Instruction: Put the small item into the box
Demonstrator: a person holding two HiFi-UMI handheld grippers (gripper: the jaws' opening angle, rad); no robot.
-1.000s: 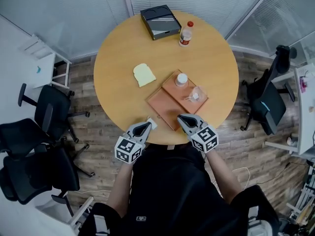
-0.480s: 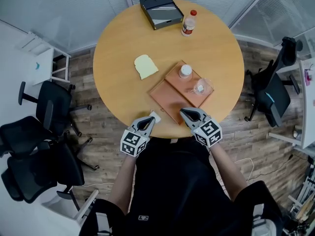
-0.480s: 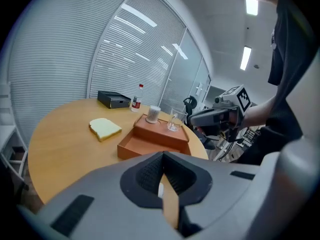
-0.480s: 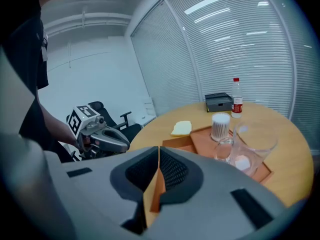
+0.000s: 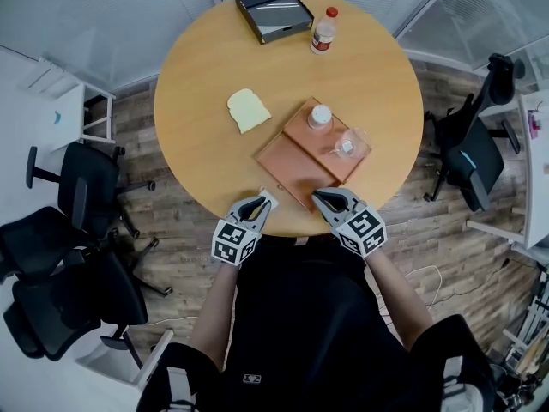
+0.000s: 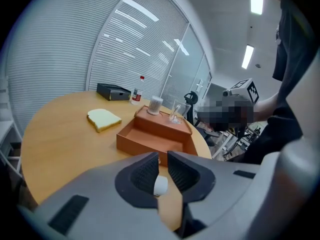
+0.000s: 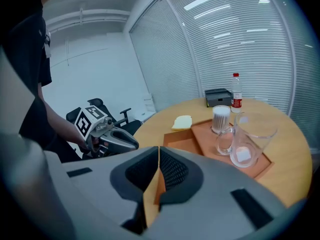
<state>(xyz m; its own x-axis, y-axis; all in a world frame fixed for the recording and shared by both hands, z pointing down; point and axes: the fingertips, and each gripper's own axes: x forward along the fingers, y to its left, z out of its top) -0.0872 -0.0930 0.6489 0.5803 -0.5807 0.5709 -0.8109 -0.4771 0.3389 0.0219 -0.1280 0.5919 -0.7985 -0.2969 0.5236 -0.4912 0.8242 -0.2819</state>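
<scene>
Wooden round table (image 5: 214, 67) in the head view carries an orange box (image 5: 296, 166) just off centre toward 4 o'clock, with the left gripper (image 5: 257, 206) at its 6 o'clock edge and the right gripper (image 5: 316, 196) at 5 o'clock, while the left gripper view shows jaws just opened slightly around a small white item (image 6: 160, 185), and the right gripper view shows jaws pressed together, empty.

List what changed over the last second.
The left gripper sank toward the table edge, and its fingers have just been opening, with the small white item between them. The right gripper stayed put, fingers together. The box, bread slice and bottle did not move.
</scene>
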